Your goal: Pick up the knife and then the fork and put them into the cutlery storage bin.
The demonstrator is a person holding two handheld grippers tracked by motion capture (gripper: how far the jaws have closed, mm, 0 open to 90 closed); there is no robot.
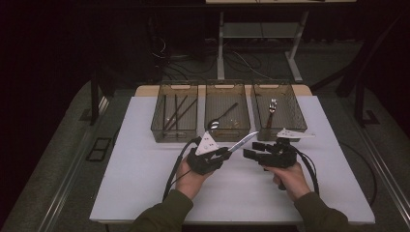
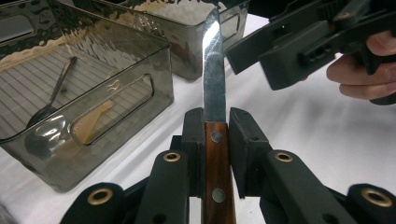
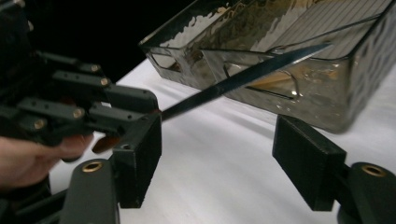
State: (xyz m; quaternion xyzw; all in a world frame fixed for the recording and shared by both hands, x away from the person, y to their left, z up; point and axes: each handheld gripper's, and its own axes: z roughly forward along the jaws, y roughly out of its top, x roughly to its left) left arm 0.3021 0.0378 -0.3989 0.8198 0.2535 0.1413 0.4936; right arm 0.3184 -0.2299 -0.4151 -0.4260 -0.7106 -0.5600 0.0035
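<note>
A knife (image 1: 244, 141) with a brown wooden handle and a steel blade is held in my left gripper (image 1: 226, 152), which is shut on the handle. The blade points up and to the right, toward the gap between the middle and right bins. In the left gripper view, the jaws clamp the handle (image 2: 218, 172) and the blade (image 2: 214, 70) rises straight ahead. My right gripper (image 1: 249, 154) stands open just right of the knife, facing it. In the right gripper view, its jaws (image 3: 224, 154) are wide apart with nothing between them, and the blade (image 3: 243, 79) crosses beyond them.
Three smoky clear bins stand in a row at the back of the white table (image 1: 145, 183). The left bin (image 1: 175, 130) holds dark sticks, the middle bin (image 1: 227, 131) a spoon (image 2: 51, 102), and the right bin (image 1: 295, 126) a fork (image 1: 272, 107). Cables trail from both grippers.
</note>
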